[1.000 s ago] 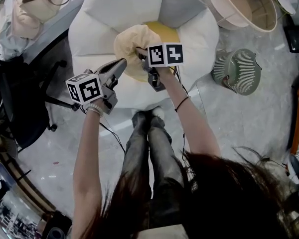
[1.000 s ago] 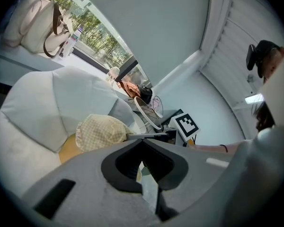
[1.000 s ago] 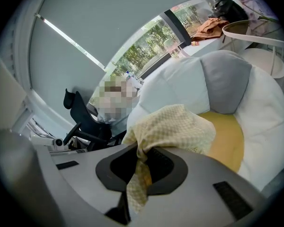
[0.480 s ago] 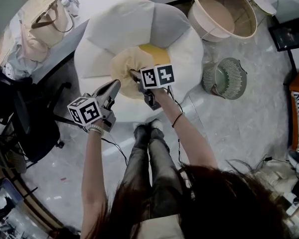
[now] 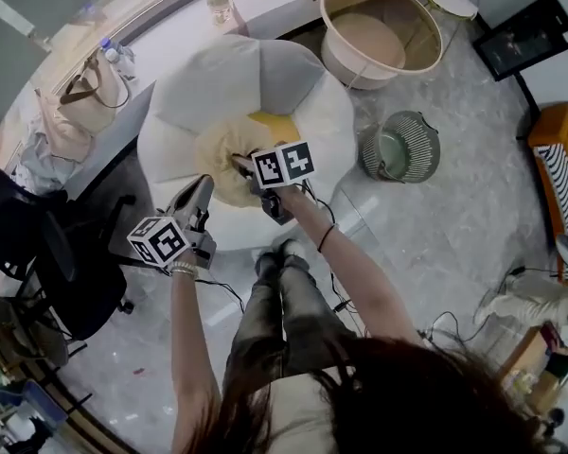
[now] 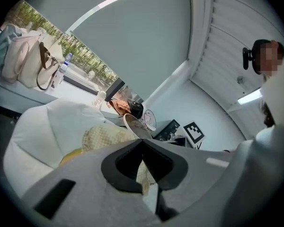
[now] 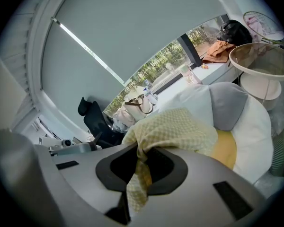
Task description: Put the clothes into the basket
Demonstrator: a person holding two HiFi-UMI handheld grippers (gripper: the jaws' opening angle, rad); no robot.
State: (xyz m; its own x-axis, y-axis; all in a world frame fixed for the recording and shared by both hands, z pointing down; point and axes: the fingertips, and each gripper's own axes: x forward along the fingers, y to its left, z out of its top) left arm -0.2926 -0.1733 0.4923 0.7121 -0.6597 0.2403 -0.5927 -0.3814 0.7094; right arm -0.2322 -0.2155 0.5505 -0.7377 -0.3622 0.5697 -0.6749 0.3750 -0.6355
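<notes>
Pale yellow checked cloth was pinched in the fingers of both the right gripper and the left gripper, and was bunched over the middle of a white and grey beanbag chair. A round beige basket stood well apart on the floor, seemingly empty, so the carry and drop remained.

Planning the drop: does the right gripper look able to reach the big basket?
Probably yes: the basket stands open beyond the cushion, nothing between it and the right gripper, though the left gripper shares the cloth.
</notes>
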